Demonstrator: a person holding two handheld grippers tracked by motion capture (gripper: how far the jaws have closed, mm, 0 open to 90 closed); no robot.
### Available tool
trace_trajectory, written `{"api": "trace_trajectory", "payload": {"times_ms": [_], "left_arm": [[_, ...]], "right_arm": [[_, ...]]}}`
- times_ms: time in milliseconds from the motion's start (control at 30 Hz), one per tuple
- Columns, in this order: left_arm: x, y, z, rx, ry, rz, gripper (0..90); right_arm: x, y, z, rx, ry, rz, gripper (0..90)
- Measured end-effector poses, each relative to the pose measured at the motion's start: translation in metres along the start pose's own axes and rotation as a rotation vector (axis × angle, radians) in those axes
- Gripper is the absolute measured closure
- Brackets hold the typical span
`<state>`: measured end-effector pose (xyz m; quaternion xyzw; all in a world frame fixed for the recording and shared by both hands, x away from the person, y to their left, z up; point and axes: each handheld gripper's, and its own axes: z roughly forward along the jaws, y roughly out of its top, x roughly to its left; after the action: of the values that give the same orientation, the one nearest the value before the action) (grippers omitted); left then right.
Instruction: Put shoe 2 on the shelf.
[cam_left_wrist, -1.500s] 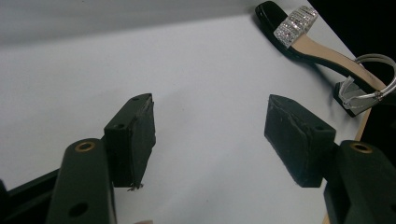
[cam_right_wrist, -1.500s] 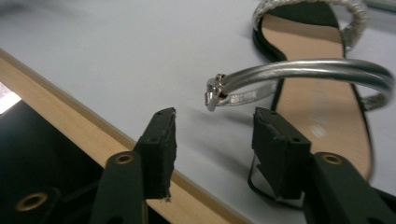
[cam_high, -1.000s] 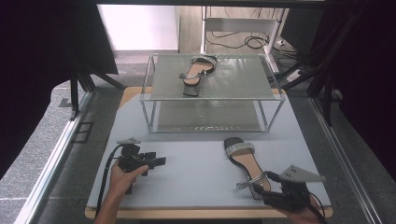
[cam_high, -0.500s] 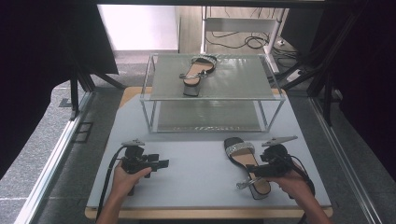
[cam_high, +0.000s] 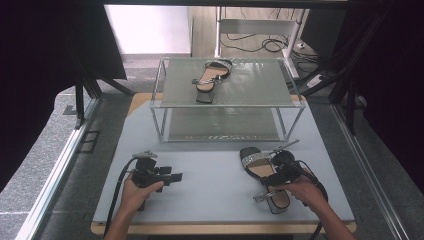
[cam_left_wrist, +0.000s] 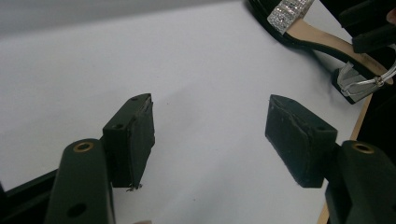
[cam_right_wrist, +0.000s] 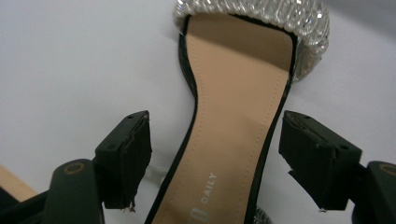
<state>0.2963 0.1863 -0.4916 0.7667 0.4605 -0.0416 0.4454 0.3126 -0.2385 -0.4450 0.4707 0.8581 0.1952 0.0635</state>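
Note:
A black sandal (cam_high: 260, 170) with a glittering toe strap and tan insole lies on the white table at the right front. My right gripper (cam_high: 271, 176) sits over its middle. In the right gripper view the insole (cam_right_wrist: 233, 116) runs between the two pads (cam_right_wrist: 128, 158), which stand apart from its edges; these jaws have just been opening. A matching sandal (cam_high: 212, 77) rests on the top level of the glass shelf (cam_high: 255, 85). My left gripper (cam_high: 175, 176) hovers open over bare table at the left front, nothing between its pads (cam_left_wrist: 135, 135); the near sandal (cam_left_wrist: 322, 39) shows far off.
The two-level glass shelf has metal posts (cam_high: 159, 117) and stands at the table's middle back. The table's wooden front edge (cam_high: 225, 228) runs close to both hands. Cables (cam_high: 260, 45) lie on the floor behind. Dark curtains flank both sides.
My right hand has moved from the front right corner forward and left onto the near sandal, jaws now straddling it. The left hand has stayed put.

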Motion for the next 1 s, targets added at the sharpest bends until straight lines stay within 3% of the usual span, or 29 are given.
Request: {"api": "trace_trajectory", "payload": {"times_ms": [133,300,500,733,900,1000], "left_arm": [[0.0,-0.002,-0.001,0.001,-0.001,-0.001,33.3],[-0.002,-0.004,-0.002,-0.007,-0.007,-0.015,33.4],[-0.007,-0.006,-0.001,0.007,-0.014,0.004,33.2],[-0.009,-0.008,0.0,0.013,-0.025,0.004,34.0],[-0.012,-0.007,0.001,0.013,-0.029,0.011,33.9],[-0.009,-0.008,0.002,0.016,-0.026,0.002,33.9]], "right_arm": [[-0.003,0.001,0.015,0.062,-0.007,0.034,26.5],[-0.003,0.003,0.026,0.115,-0.037,0.034,24.9],[-0.001,0.006,0.041,0.212,-0.06,0.045,30.8],[-0.001,0.009,0.044,0.246,-0.08,0.046,34.2],[-0.009,0.01,0.042,0.25,-0.044,0.086,37.6],[-0.024,0.008,0.038,0.245,0.045,0.14,40.0]]}}
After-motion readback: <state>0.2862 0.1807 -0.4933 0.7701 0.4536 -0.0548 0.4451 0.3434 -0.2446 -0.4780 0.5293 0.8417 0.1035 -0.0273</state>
